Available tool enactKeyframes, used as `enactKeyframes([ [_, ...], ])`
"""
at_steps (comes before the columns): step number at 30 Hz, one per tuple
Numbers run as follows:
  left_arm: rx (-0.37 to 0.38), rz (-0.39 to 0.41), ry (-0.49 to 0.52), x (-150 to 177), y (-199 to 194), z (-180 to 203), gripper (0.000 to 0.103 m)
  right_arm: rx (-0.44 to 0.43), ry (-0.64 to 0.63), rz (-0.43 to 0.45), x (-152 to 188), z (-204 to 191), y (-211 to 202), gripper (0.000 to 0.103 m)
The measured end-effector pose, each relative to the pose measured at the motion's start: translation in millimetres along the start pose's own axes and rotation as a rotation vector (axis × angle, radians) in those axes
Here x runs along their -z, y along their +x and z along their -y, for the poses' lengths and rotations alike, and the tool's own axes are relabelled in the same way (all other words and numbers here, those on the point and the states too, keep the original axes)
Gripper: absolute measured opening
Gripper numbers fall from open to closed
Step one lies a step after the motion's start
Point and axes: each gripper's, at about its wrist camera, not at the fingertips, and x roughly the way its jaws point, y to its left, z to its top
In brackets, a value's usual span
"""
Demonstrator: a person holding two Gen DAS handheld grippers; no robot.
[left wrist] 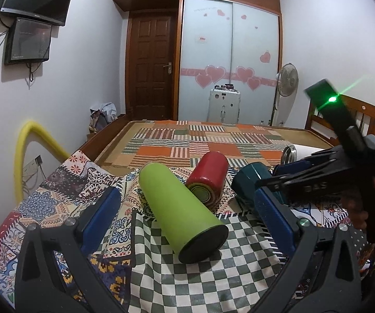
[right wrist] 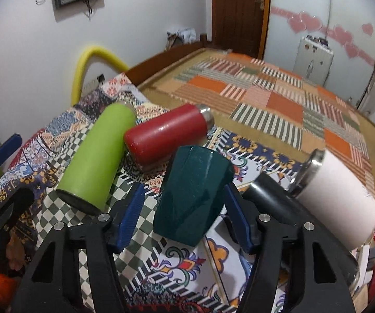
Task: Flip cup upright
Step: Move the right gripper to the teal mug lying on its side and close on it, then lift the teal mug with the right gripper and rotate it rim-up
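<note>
The dark green faceted cup (right wrist: 194, 195) lies on its side on the patterned patchwork cloth (right wrist: 239, 260) between the spread right gripper (right wrist: 185, 216), while only the left wrist view shows the spread left gripper (left wrist: 187, 214) flanking the lime-green cylindrical bottle (left wrist: 179, 211) beside that cup
</note>
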Motion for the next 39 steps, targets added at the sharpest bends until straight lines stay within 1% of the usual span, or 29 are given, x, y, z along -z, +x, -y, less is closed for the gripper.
enactKeyframes([
  [3, 0.006, 0.006, -0.007, 1, 1, -1, 0.103, 0.013, -0.002, -0.043, -6, 1, 10, 0.06],
  [7, 0.017, 0.015, -0.019, 1, -2, -4, 0.103, 0.06, -0.025, -0.083, -11, 1, 17, 0.06],
  [10, 0.013, 0.024, -0.019, 1, -3, -3, 0.103, 0.088, -0.037, -0.119, -14, 1, 24, 0.062],
  [14, 0.022, 0.022, -0.025, 5, -2, -3, 0.103, 0.123, -0.067, -0.136, -17, -6, 29, 0.062],
  [19, 0.026, 0.012, -0.028, 7, 1, -2, 0.103, 0.127, -0.083, -0.145, -23, -11, 36, 0.064],
  [24, 0.024, 0.012, -0.028, 8, 2, -2, 0.103, 0.112, -0.078, -0.166, -28, -11, 40, 0.065],
  [31, 0.022, 0.007, -0.033, 10, 4, -2, 0.103, 0.101, -0.11, -0.157, -30, -19, 44, 0.066],
  [34, 0.018, 0.001, -0.037, 12, 6, -3, 0.103, 0.106, -0.11, -0.17, -34, -22, 50, 0.069],
  [35, 0.018, 0.0, -0.041, 13, 6, -2, 0.103, 0.107, -0.116, -0.178, -36, -24, 54, 0.072],
  [39, 0.018, -0.001, -0.043, 13, 7, -4, 0.103, 0.136, -0.149, -0.203, -36, -29, 63, 0.074],
])
